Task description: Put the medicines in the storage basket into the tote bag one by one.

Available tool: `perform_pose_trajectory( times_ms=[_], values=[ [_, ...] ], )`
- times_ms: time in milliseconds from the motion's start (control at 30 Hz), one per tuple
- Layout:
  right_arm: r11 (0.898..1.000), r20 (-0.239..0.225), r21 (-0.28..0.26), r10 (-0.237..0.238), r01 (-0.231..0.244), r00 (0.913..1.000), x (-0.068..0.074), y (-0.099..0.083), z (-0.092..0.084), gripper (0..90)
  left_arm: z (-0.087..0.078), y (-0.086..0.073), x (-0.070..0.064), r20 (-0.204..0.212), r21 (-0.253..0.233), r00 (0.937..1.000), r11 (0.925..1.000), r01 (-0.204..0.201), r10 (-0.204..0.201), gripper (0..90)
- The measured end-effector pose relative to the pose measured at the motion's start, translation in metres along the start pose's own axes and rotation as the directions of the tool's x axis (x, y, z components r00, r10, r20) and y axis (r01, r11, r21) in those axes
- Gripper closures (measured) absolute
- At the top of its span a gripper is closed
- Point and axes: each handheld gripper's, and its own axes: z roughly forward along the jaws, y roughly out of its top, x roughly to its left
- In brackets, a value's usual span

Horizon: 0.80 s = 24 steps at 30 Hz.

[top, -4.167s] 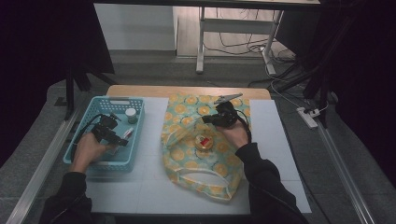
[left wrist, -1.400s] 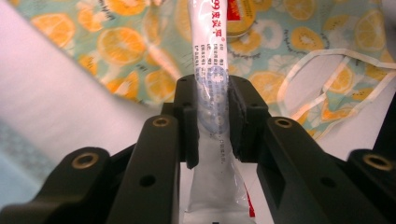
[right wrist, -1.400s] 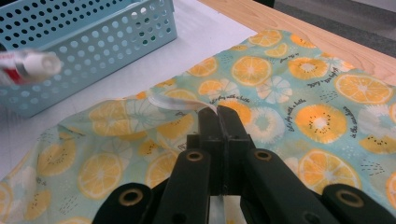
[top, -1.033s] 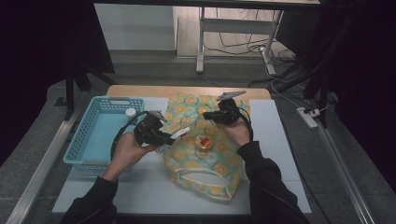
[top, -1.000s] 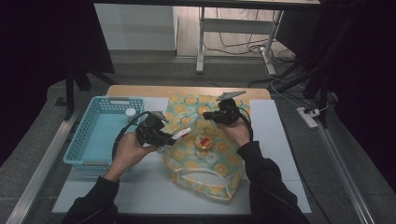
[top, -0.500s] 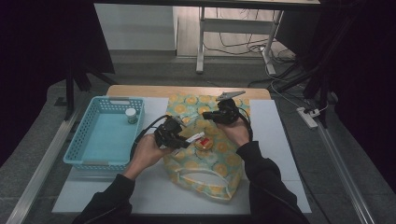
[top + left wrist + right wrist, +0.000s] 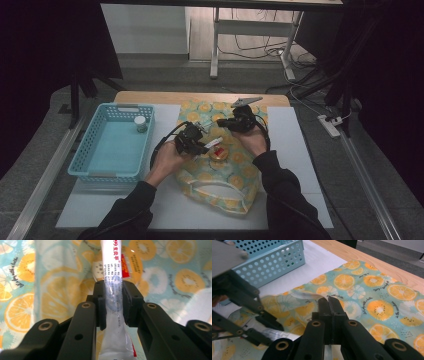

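Centrally, a white tube (image 7: 113,277) with red and blue print is clamped between the two jaws of the left gripper (image 7: 113,302); the jaws are closed down to the tube's width, and the tube is squeezed flat where the pads (image 7: 101,303) press on it. From the high view the tube (image 7: 214,143) is seen held out over a fabric bag (image 7: 220,175) printed with orange slices, just beside a small round orange item with a red top (image 7: 218,151) that lies on the bag.

The right gripper (image 7: 328,302) is seen with its jaws pressed together on a fold of the bag's fabric (image 7: 312,295), which is lifted slightly at that point. In the high view the right gripper (image 7: 239,121) is placed at the far part of the bag, near the left gripper (image 7: 192,140), and both are held by a person's hands entering from below.

The bag is spread on a white mat (image 7: 295,150) over a wooden table (image 7: 150,97). A light blue perforated basket (image 7: 80,150) is set to the left of the bag, well apart from the tube, and a small white-capped jar (image 7: 141,123) stands in its far corner.
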Motion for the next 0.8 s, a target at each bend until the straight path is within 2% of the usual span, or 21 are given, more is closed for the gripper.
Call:
perform_pose_trajectory(
  times_ms=[267,400,533,800],
  values=[
    [1.0,0.002,0.004,-0.007,0.007,1.0,0.001,0.001,0.005,90.0,0.012,0.004,0.012,-0.034,-0.001,0.9988,0.9994,0.035,-0.036,75.1],
    [1.0,0.01,0.012,-0.007,0.007,0.9999,0.002,0.001,0.007,90.0,0.019,0.006,0.015,-0.057,0.01,0.9979,0.9995,0.031,-0.03,75.1],
    [1.0,0.016,0.02,-0.005,0.005,0.9999,0.001,0.0,0.009,90.0,0.026,0.006,0.019,-0.073,0.018,0.9965,0.9989,0.043,-0.042,75.1],
    [0.999,0.023,0.032,-0.001,0.0,0.9997,-0.001,-0.002,0.014,90.0,0.04,0.005,0.025,-0.078,0.041,0.9956,0.9977,0.054,-0.051,74.8]
  ],
)
